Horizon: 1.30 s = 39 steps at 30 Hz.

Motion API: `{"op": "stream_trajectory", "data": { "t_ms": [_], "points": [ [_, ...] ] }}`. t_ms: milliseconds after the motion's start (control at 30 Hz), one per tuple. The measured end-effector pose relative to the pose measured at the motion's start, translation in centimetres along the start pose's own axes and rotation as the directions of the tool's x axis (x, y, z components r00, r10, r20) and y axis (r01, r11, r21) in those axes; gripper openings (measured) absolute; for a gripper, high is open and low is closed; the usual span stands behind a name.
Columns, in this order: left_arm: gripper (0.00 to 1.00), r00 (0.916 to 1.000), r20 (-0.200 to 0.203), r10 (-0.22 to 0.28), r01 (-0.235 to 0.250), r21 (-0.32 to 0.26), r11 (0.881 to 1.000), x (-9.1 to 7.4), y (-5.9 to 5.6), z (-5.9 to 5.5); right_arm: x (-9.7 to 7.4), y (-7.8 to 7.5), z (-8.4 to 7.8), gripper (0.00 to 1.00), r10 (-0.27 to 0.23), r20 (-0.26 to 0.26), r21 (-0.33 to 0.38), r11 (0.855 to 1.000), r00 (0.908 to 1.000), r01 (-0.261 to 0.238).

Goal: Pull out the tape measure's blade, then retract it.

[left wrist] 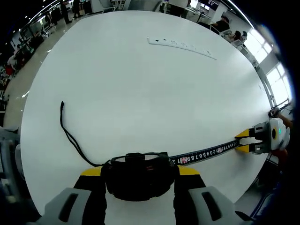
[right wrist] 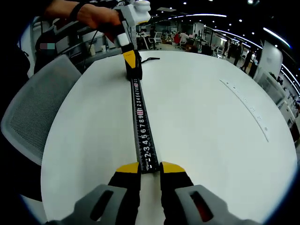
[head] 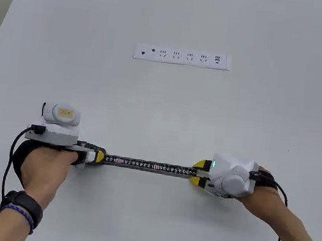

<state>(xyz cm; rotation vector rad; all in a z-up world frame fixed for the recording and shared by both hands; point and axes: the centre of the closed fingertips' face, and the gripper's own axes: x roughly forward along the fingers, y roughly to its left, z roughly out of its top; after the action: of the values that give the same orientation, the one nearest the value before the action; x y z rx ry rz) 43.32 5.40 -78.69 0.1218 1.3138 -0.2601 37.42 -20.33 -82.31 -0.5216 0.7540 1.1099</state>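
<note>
A black tape measure case (left wrist: pixel 139 175) sits between the yellow-tipped jaws of my left gripper (head: pixel 97 156), which is shut on it. Its dark blade (head: pixel 150 166) with white numbers runs flat across the white table to my right gripper (head: pixel 199 172), which is shut on the blade's end. In the right gripper view the blade (right wrist: pixel 142 126) stretches away from my right gripper (right wrist: pixel 150 167) to the case (right wrist: pixel 131 63). The left gripper view has the blade (left wrist: pixel 206 153) leading right to the right gripper (left wrist: pixel 243 141). The case's black wrist cord (left wrist: pixel 70 133) trails on the table.
A white power strip (head: pixel 181 56) lies flat at the far middle of the table (head: pixel 162 109). A grey mesh chair (right wrist: pixel 35 110) stands by the table edge in the right gripper view. Other desks and people are far off in the room.
</note>
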Motion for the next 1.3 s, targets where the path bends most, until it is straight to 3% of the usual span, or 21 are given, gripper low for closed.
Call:
{"op": "stream_trajectory", "data": {
  "t_ms": [867,1300],
  "points": [
    [0.54,1.0,0.006,-0.002,0.002,0.008,1.0,-0.1,-0.2,0.2,1.1,0.4,1.4,0.15,0.01,0.024,-0.01,1.0,0.9997,-0.01],
    [0.54,1.0,0.006,-0.004,0.004,0.009,1.0,-0.1,-0.3,0.2,2.3,0.9,2.9,0.15,0.028,0.046,-0.022,0.999,0.9986,-0.027]
  ]
}}
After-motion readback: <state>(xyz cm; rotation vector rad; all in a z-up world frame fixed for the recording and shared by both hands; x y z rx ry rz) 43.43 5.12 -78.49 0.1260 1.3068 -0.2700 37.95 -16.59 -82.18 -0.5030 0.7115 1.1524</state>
